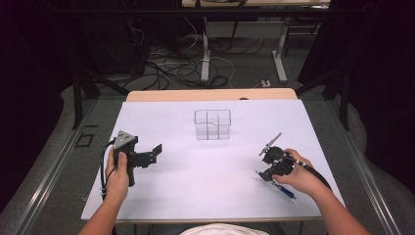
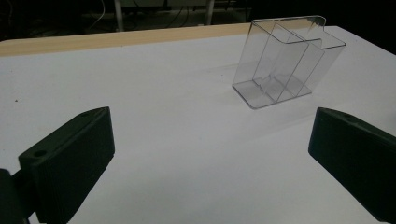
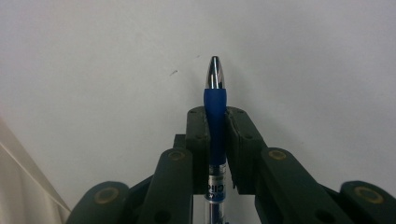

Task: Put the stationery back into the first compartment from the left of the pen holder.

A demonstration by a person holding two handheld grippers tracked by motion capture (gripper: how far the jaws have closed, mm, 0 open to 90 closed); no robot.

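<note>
White sheet-covered bench (image 1: 195,186) is seen carrying everything, with a wooden edge at the far side. Clear plastic organiser (image 1: 212,124), divided into compartments and empty, is stood upright near the far middle of the bench; it is seen tilted in the left gripper view (image 2: 285,60) because that camera is rolled. Left tool (image 1: 155,152) is held low at the near left, well apart from the organiser, its jaws spread wide with nothing between them. Right tool (image 1: 263,169) is held at the near right, pressed down close to the bench, its jaws clamped on the blue pen (image 3: 215,107). The pen is gripped by its blue rubber sleeve, with the silver tip (image 3: 214,72) stuck out beyond the jaws and the clear barrel run back under the tool; its blue rear end (image 1: 288,193) is seen poking out below the hand in the high view. Step judged in hand: the pick-up of the pen, grasp made, lift not yet shown. Next move probably calls for the pen to be raised clear, carried across to the organiser, turned upright over one compartment and released only once lined up inside its walls.
</note>
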